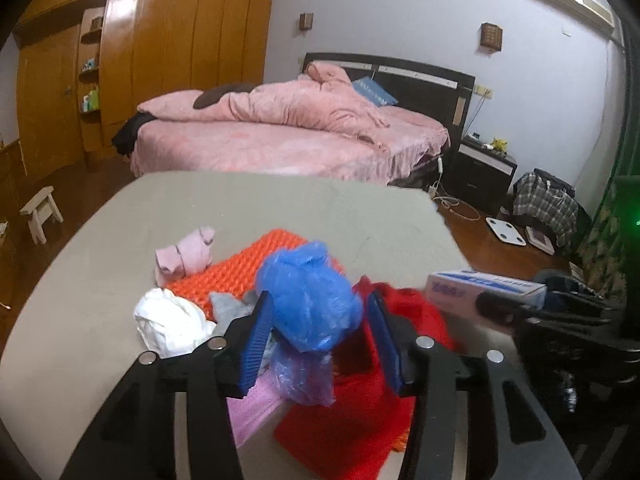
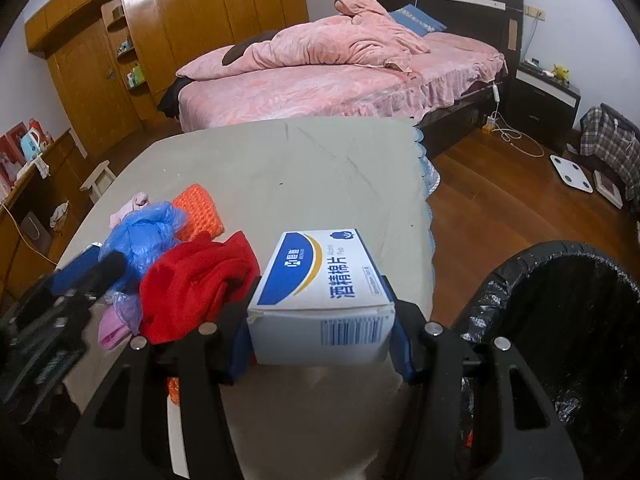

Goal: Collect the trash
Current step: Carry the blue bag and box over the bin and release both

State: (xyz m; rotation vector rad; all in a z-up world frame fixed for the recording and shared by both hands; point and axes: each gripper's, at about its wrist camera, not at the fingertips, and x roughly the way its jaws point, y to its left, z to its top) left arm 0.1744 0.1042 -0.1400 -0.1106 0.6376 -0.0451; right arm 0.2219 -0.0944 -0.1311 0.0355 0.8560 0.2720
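My left gripper (image 1: 316, 312) is shut on a crumpled blue plastic bag (image 1: 308, 300) and holds it above the table; the bag also shows in the right wrist view (image 2: 140, 236). My right gripper (image 2: 320, 316) is shut on a white and blue cardboard box (image 2: 320, 300), held over the table's right edge; the box also shows in the left wrist view (image 1: 484, 286). A bin with a black liner (image 2: 560, 320) stands open just right of the box. A crumpled white paper (image 1: 168, 320) lies on the table at the left.
The table has a beige cloth (image 2: 320, 160). On it lie a red garment (image 2: 196, 284), an orange knitted mat (image 1: 240, 264), a pink cloth (image 1: 188, 256) and a pink piece (image 1: 248, 412). A pink bed (image 2: 340, 72) stands behind. A wooden floor (image 2: 500, 200) lies to the right.
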